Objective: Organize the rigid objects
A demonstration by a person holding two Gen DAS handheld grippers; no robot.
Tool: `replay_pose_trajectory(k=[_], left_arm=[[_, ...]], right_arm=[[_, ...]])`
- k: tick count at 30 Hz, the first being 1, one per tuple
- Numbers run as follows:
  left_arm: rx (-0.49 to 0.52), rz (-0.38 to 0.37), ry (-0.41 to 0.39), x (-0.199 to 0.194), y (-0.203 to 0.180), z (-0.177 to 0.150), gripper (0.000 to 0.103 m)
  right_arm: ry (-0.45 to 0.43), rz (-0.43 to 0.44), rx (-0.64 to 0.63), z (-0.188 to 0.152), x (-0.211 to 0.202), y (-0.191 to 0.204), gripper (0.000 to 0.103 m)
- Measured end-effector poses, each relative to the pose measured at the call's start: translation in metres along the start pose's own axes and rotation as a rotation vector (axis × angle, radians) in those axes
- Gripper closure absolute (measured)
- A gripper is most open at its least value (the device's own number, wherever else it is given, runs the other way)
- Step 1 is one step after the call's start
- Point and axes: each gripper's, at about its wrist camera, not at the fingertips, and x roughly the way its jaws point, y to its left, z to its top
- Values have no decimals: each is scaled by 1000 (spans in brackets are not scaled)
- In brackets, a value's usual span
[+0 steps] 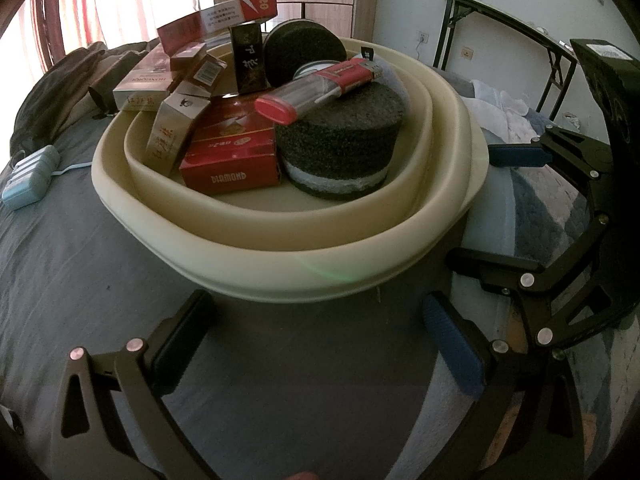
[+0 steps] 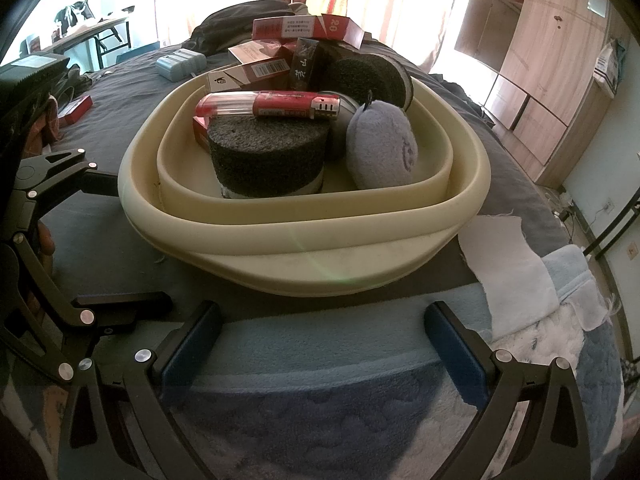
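Observation:
A cream basin (image 1: 280, 264) (image 2: 304, 240) sits on the bed, holding several cigarette packs (image 1: 230, 164) (image 2: 264, 70), a large red lighter (image 1: 320, 88) (image 2: 272, 106) lying on a dark round sponge (image 1: 340, 136) (image 2: 266, 156), a second dark sponge (image 1: 304, 50) (image 2: 370, 74) and a blue plush ball (image 2: 380, 148). My left gripper (image 1: 320, 356) is open and empty just in front of the basin. My right gripper (image 2: 324, 348) is open and empty, also in front of it. The right gripper shows at the right of the left wrist view (image 1: 480, 204).
A dark grey sheet (image 1: 80, 260) covers the bed. A pale blue box (image 1: 30, 178) (image 2: 180, 64) lies beyond the basin. A red pack (image 2: 74, 110) lies on the sheet at left. A blue blanket (image 2: 360, 412) and white cloth (image 2: 512, 264) lie near me. A wooden wardrobe (image 2: 552, 60) stands right.

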Motion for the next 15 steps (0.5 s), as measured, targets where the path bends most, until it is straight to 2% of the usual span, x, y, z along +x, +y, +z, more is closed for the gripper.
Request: replay_pose_trajectory(k=[15], left_arm=[[0,1,0,1,-3,1,0]], right_arm=[[0,0,0,0,0,0,0]])
